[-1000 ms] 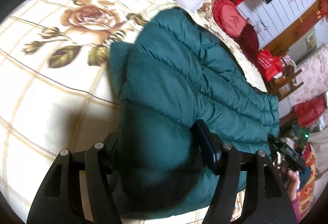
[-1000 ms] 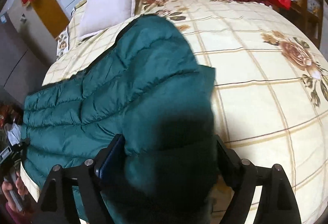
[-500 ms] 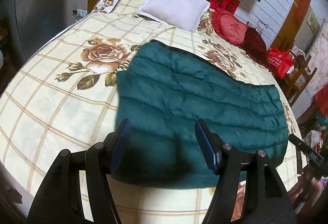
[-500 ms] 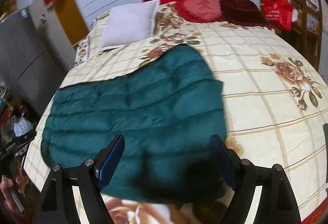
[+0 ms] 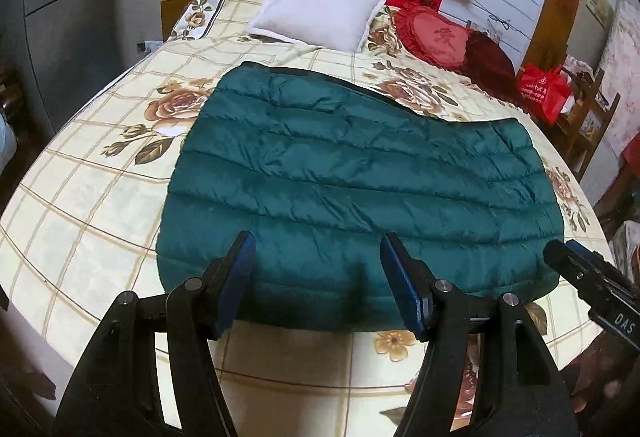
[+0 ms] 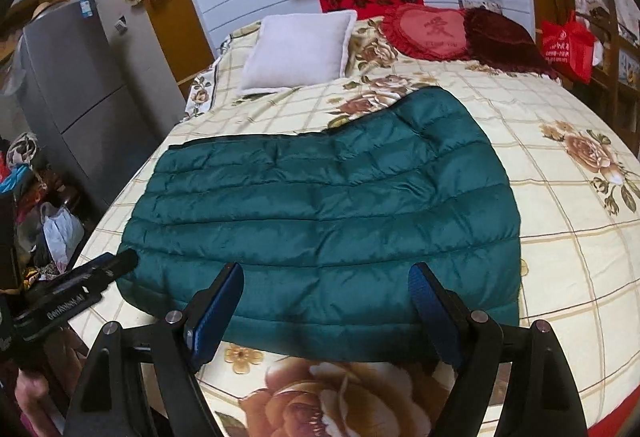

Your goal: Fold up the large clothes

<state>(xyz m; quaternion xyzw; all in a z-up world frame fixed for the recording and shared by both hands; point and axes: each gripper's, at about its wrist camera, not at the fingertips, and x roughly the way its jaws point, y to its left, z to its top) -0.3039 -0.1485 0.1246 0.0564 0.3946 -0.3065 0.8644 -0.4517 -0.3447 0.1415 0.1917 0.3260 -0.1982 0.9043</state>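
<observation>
A dark green quilted jacket (image 5: 352, 177) lies folded and flat across the floral bed (image 5: 80, 217), its near hem close to the bed's front edge. My left gripper (image 5: 316, 241) hovers open above that hem, on the jacket's left half, with nothing between its blue pads. In the right wrist view the same jacket (image 6: 320, 205) spreads on the bed (image 6: 560, 257). My right gripper (image 6: 326, 271) is open over the hem too, empty. Each view catches the other gripper at its side: the right one (image 5: 560, 257), the left one (image 6: 124, 261).
A white pillow (image 6: 298, 49), a red heart cushion (image 6: 430, 31) and a dark red cushion (image 6: 500, 33) lie at the head of the bed. A red bag (image 6: 566, 45) hangs on wooden furniture at the right. A grey fridge (image 6: 76, 89) and piled clutter (image 6: 36, 205) stand left.
A second ago the jacket's puffy fold bulged between both grippers' fingers. Both grippers have since drawn back and up toward the bed's front edge, and the jacket now lies flat.
</observation>
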